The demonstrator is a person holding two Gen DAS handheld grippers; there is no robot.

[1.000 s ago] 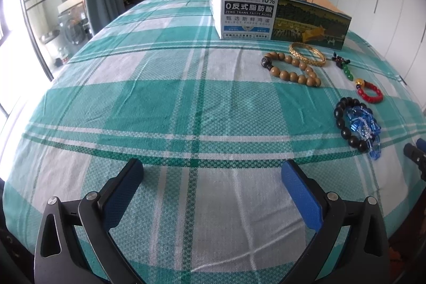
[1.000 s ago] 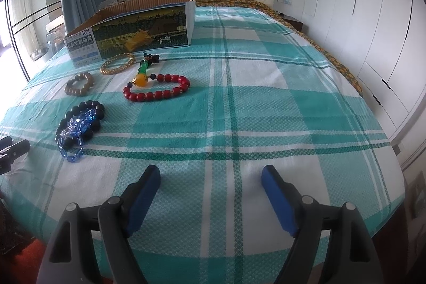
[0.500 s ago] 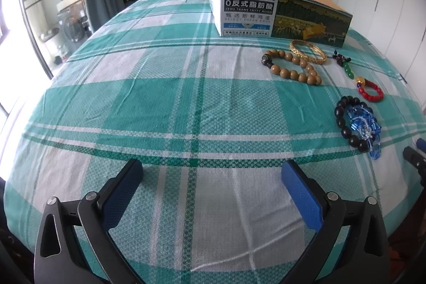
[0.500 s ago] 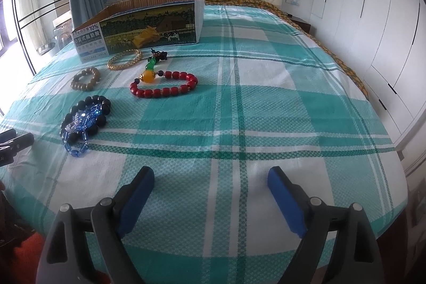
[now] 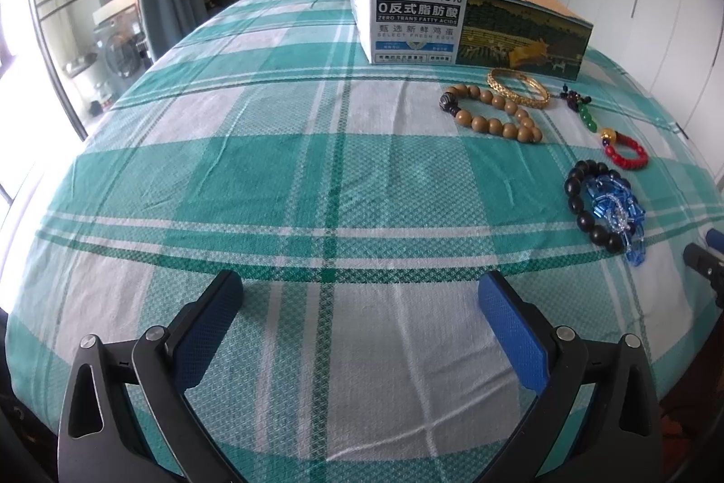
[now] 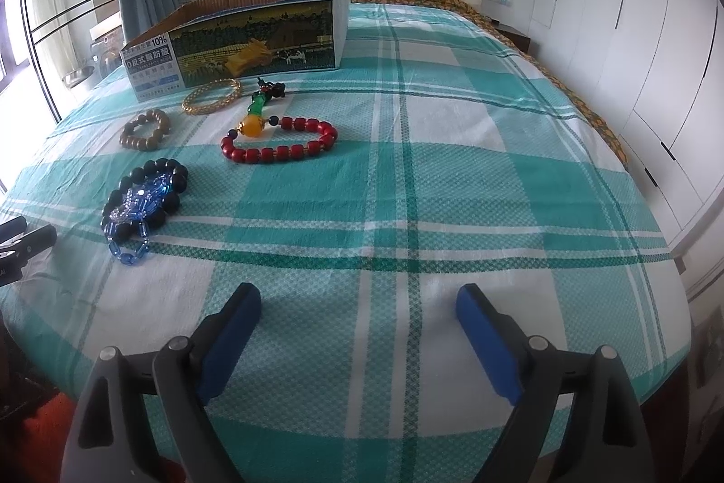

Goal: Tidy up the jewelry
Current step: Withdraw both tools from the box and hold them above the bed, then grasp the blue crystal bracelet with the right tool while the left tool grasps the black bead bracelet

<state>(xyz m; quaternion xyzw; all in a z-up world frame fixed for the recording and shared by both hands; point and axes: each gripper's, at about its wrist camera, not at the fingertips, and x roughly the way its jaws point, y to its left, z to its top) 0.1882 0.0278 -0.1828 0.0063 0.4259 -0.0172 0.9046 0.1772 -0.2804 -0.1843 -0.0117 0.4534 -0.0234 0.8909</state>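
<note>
A: Looking at the bed [image 6: 452, 175], has any of the sorting started?

B: By my reading, no. All five pieces lie loose on the checked bedspread, outside the cardboard box [image 6: 253, 35]. From here the inside of the box is hidden, so I cannot say whether anything is in it.

A: Which pieces?

B: The red bead bracelet [image 6: 278, 143], with its orange bead and green tassel, lies ahead and to the left of the right gripper [image 6: 357, 302]. Nearer, further left, the black bead bracelet [image 6: 149, 188] has the blue crystal chain [image 6: 135, 211] draped over it. Beyond them, just in front of the box, are the gold bangle [image 6: 210, 96] and the wooden bead bracelet [image 6: 145, 130].

A: And the jaws?

B: The left gripper [image 5: 359, 288] stands wide with nothing between its jaws, only bare bedspread; the jewelry is ahead and off to its right. The right gripper's jaws have just been opening and now stand wide too, empty.

A: So what is left?

B: Everything, I'd judge: each piece has to be picked up and, presumably, put in the box. The black and blue pair are nearest to both grippers, so they look like a likely start.
</note>
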